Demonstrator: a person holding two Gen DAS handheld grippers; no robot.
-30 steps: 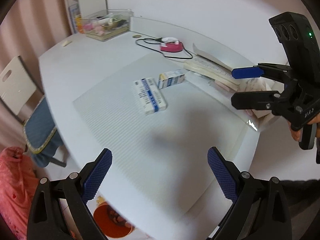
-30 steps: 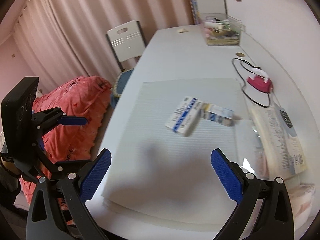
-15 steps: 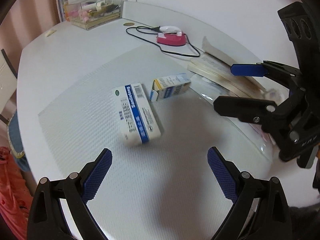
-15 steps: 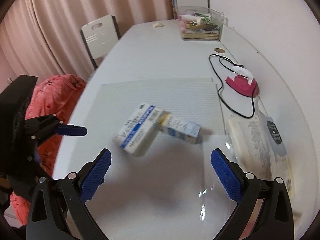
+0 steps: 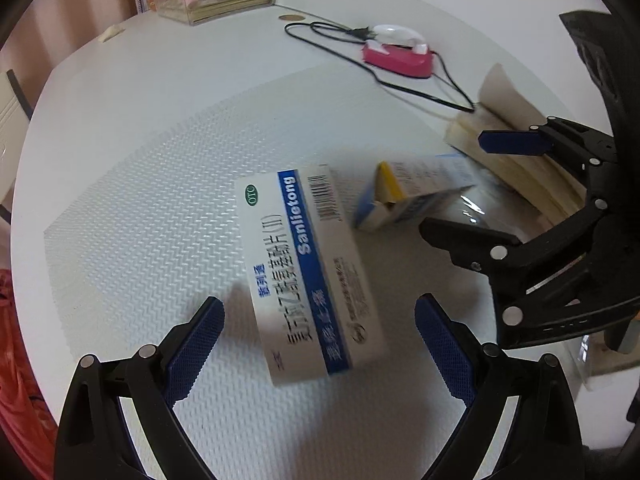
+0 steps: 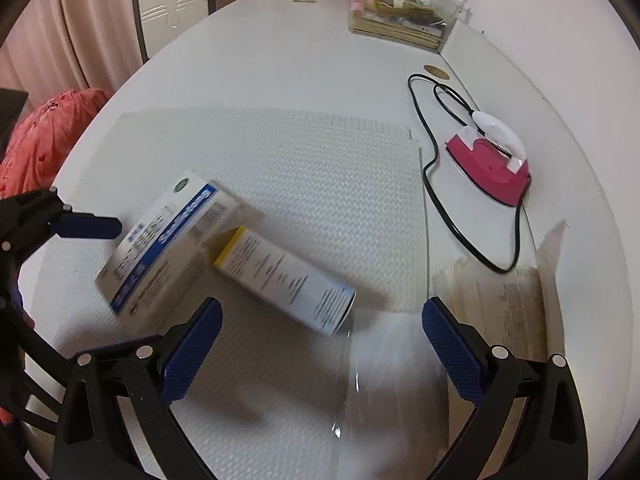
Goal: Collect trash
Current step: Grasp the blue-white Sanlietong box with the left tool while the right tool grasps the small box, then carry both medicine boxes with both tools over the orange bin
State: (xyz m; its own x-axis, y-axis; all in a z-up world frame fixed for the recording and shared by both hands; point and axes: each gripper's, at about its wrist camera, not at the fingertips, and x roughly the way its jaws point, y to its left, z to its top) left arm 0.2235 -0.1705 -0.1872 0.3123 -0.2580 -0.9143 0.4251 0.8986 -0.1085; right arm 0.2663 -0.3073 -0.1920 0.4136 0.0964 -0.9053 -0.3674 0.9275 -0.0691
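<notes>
on the left, beyond the table edge, a crumpled coral-red cloth bundle [image 6: 48, 128] lies near a white plastic chair [image 6: 172, 0]. the left gripper [image 5: 318, 346] hangs low over a white textured mat [image 5: 140, 220] on the white oval table [image 5: 180, 76], its blue-padded fingers [image 5: 194, 346] spread wide with nothing between them. the large white-and-blue flat cardboard medicine box [image 5: 310, 272] lies flat on the mat just ahead of that gap, its near end reaching between the fingertips. touching its far right corner is the smaller white carton with a yellow open flap [image 5: 412, 196], lying on its side. the right gripper [image 6: 320, 340] is likewise spread open and empty, with the smaller carton [image 6: 286, 280] just ahead of its gap and the large box [image 6: 160, 246] toward its left finger. further right, a pink-and-white small iron [image 6: 494, 160] with a black looped cord [image 6: 430, 184] sits on the table, and a stack of printed paper sheets [image 6: 500, 308] lies at the mat's right edge. a clear plastic organiser box [image 6: 404, 10] stands at the far end.
</notes>
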